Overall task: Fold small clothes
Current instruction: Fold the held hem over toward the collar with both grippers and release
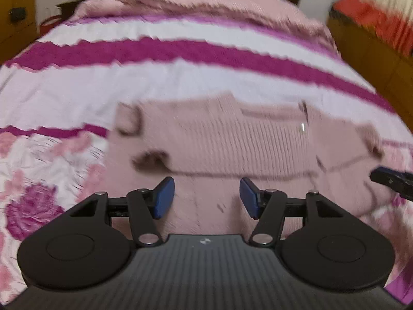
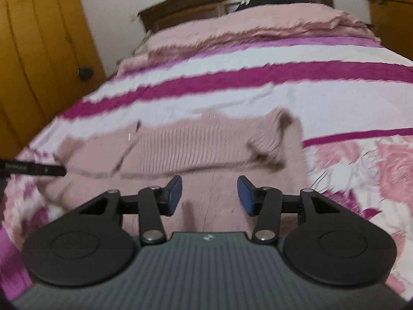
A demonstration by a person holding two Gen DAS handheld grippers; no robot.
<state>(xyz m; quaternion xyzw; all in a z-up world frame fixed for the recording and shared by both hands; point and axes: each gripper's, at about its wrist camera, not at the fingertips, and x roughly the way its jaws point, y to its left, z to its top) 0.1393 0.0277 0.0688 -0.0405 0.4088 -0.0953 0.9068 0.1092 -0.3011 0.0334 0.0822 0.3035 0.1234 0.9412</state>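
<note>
Both tongs, left (image 1: pixel 206 197) and right (image 2: pixel 209 195), gape empty above the pink ribbed sweater (image 1: pixel 232 139); bedspread (image 1: pixel 180 77) beneath.

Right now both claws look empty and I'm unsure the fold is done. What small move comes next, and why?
Probably lower the left claw and right claw onto the near edge of the pink knitted sweater and pinch it. Both stand open with nothing between the pads, and the sweater lies only part folded on the striped bedspread, its near part still spread flat below them.
</note>
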